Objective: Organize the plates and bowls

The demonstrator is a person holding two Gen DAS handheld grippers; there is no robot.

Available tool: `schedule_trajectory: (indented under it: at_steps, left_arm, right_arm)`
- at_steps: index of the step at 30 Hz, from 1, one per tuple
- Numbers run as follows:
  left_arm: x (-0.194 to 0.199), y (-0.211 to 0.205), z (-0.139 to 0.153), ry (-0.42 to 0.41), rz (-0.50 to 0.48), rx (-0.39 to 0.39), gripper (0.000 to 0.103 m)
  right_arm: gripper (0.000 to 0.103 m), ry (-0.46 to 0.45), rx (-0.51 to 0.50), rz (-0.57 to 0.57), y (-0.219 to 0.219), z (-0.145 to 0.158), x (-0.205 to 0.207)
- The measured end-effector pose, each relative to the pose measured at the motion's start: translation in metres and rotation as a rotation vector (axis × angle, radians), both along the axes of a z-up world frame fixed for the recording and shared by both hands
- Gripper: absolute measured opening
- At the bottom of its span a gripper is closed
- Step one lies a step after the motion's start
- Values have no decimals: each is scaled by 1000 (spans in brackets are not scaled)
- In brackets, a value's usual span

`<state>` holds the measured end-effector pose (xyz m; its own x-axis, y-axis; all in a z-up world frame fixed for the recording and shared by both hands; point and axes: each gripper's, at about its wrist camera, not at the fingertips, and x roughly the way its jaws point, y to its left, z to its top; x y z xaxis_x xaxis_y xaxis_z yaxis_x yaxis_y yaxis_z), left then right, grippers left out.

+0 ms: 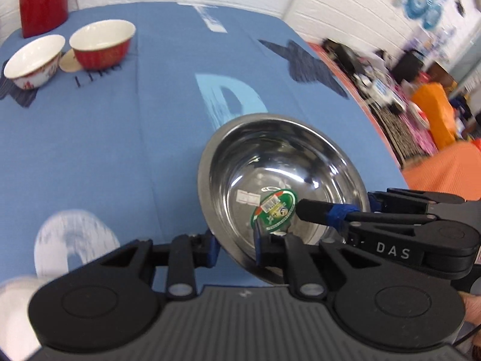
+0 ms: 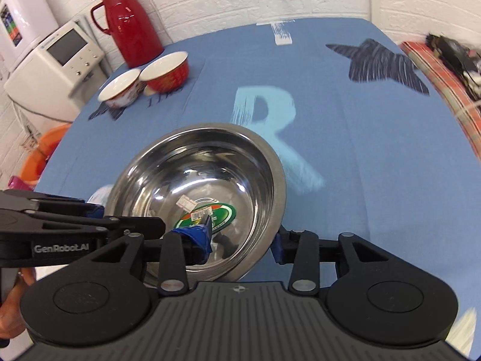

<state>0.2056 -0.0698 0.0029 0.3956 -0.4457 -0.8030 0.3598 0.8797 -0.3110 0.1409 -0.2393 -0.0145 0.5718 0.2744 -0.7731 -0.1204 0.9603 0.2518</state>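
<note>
Steel bowl (image 1: 279, 186): near centre of the blue tablecloth (image 1: 120, 138), green sticker inside, tilted and seemingly lifted.
Left gripper (image 1: 234, 246): fingers part-open, straddling the bowl's near rim.
Right gripper (image 2: 243, 240): likewise astride the rim, one finger inside.
Red bowl (image 2: 166, 72) and white bowl (image 2: 120, 88): far left, touching, beside a red jug (image 2: 132, 24).

A steel bowl (image 2: 198, 192) sits near the front of the counter (image 2: 345, 138). Far back on the left, two smaller bowls (image 2: 120, 88) (image 2: 165, 70) stand side by side, touching. A thermos jug (image 2: 129, 21) stands just behind them against the wall.
</note>
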Motion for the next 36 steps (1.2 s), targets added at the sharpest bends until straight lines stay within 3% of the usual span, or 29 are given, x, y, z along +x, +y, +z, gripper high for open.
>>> schedule_trajectory:
  at_steps: [4, 9, 13, 22, 24, 25, 26, 30, 36]
  left_arm:
    - [-35, 5, -13, 41, -46, 2, 12]
    - [-61, 3, -21, 11, -97, 25, 12]
    - [-71, 4, -31, 8, -107, 44, 12]
    - [-75, 11, -42, 9, -118, 66, 13]
    - [-76, 8, -42, 6, -144, 78, 24]
    - [-75, 7, -42, 6, -153, 66, 39]
    - [-74, 7, -43, 16, -159, 51, 46]
    - [-68, 8, -41, 52, -162, 3, 51]
    - [-65, 6, -41, 46, -142, 11, 51]
  right_arm:
    - [26, 2, 2, -12, 7, -9, -41]
    - [27, 19, 23, -25, 8, -27, -61]
    - [27, 54, 55, -19, 10, -42, -68]
    - [29, 31, 13, 44, 20, -47, -73]
    - [27, 34, 19, 43, 18, -47, -72]
    - [27, 44, 35, 29, 15, -47, -71]
    - [28, 56, 52, 8, 12, -47, -70]
    - [28, 76, 62, -13, 6, -46, -70]
    - [28, 55, 12, -4, 7, -45, -66]
